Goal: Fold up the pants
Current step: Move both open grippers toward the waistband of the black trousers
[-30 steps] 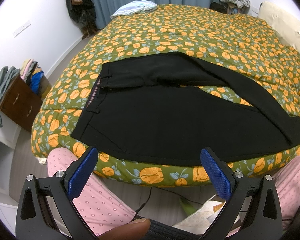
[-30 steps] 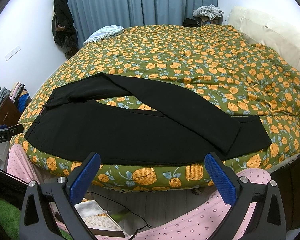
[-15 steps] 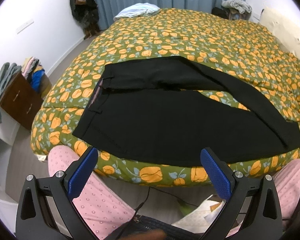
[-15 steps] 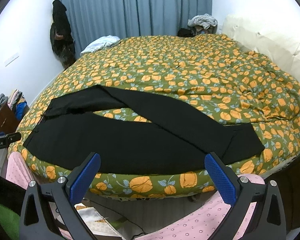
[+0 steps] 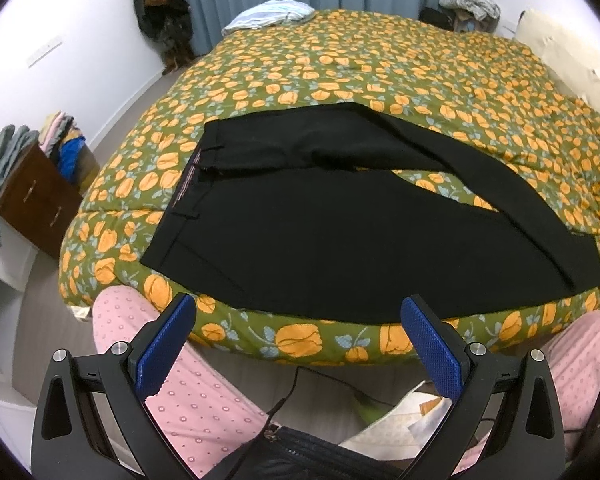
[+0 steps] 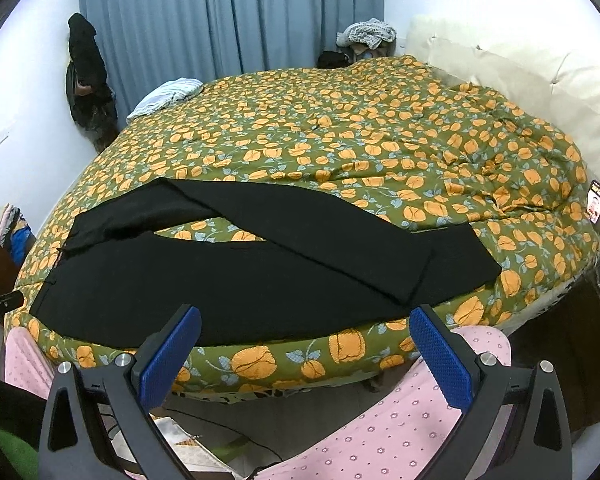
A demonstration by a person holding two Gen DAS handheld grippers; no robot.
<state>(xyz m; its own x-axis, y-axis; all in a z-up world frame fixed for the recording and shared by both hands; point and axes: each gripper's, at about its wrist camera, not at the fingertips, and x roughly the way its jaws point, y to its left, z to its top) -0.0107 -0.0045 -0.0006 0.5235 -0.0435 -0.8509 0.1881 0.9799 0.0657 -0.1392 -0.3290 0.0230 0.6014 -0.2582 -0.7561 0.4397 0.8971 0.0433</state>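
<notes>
Black pants point(image 5: 340, 240) point(image 6: 228, 272) lie flat along the near edge of the bed, waistband to the left, legs running right. The far leg crosses diagonally over the near leg toward the hems at the right. My left gripper point(image 5: 300, 344) hangs open below the bed's edge, short of the pants' near hem side, with nothing between its blue pads. My right gripper point(image 6: 304, 352) is also open and empty, held low in front of the bed edge, under the legs' right half.
The bed point(image 6: 340, 128) carries a green quilt with orange flowers. A striped garment point(image 5: 268, 16) lies at its far left, cream pillows point(image 6: 520, 80) at the right, a phone point(image 6: 596, 202) near the right edge. A wooden cabinet point(image 5: 32, 200) stands left. A person's pink-trousered legs point(image 5: 188, 392) are below.
Both grippers have drawn back and tilted upward a little, so the bed and pants sit lower and smaller in view. The pants have not moved. Both stay open.
</notes>
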